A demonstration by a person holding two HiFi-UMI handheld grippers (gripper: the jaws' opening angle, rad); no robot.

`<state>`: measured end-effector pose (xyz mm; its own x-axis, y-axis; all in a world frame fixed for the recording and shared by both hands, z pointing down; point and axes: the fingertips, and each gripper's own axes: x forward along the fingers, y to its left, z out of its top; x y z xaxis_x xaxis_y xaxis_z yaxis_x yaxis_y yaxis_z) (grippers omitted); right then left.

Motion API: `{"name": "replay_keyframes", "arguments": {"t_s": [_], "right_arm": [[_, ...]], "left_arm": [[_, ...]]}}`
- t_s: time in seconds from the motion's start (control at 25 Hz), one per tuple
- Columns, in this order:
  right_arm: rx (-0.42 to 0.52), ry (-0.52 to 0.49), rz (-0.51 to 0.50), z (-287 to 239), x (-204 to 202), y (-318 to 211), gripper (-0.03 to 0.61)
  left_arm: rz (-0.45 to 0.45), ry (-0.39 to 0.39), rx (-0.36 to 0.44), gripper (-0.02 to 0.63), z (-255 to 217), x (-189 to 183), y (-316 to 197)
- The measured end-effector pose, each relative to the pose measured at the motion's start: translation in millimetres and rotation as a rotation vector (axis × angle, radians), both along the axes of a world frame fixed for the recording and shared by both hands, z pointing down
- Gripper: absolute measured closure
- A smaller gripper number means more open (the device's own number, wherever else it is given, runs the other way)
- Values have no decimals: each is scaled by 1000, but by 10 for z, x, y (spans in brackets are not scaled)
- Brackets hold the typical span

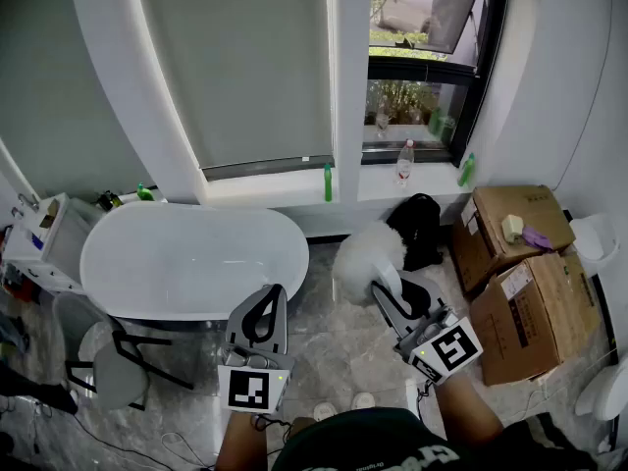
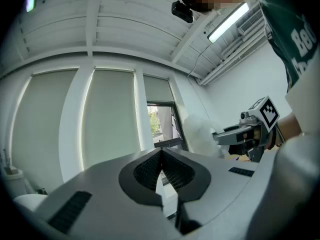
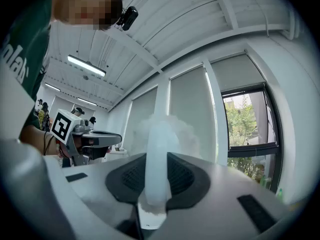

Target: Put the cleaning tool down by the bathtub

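Note:
The cleaning tool is a white fluffy duster (image 1: 365, 258) on a pale handle (image 3: 158, 159). My right gripper (image 1: 386, 285) is shut on that handle, and the fluffy head stands out past the jaws toward the window wall, just right of the bathtub's end. The white oval bathtub (image 1: 98, 283) stands at the left under the blinds. My left gripper (image 1: 273, 295) is held level over the floor at the tub's near right end, jaws shut with nothing between them. In the left gripper view the duster (image 2: 200, 134) and the right gripper (image 2: 235, 134) appear to the right.
Two cardboard boxes (image 1: 530, 302) stand at the right, a black bag (image 1: 420, 226) under the window. A grey stool (image 1: 113, 361) sits before the tub and a white cabinet (image 1: 49, 238) at its left end. Bottles (image 1: 404, 160) line the sill. Marbled floor lies between tub and boxes.

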<state>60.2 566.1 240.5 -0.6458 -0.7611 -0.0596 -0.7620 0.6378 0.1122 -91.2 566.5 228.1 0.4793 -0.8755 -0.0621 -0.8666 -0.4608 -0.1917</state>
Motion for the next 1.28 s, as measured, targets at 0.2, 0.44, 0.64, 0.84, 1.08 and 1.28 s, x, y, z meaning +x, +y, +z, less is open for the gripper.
{"name": "replay_keyframes", "arguments": {"t_s": [0.2,0.44,0.64,0.84,1.08,1.28], "right_arm": [[4,11,-4,-28,34,6,488],[4,-4,4,-46,103,29,487],[-7,-24,4,-43,193,13,487],[3,-17,-2,-47,252,35,487],[3,-25,-12,-42,371,40,486],[-1,-26,-13,21,517,17,486]], "left_arm": [[0,-4,-2,606,-25,65,1],[8,-5,2,606,-18,144,28],[13,-1,4,606,-48,234,11],[14,-3,8,606,-57,309,5],[15,0,13,606,-83,442,-21],[7,-7,11,606,-63,587,-41]]}}
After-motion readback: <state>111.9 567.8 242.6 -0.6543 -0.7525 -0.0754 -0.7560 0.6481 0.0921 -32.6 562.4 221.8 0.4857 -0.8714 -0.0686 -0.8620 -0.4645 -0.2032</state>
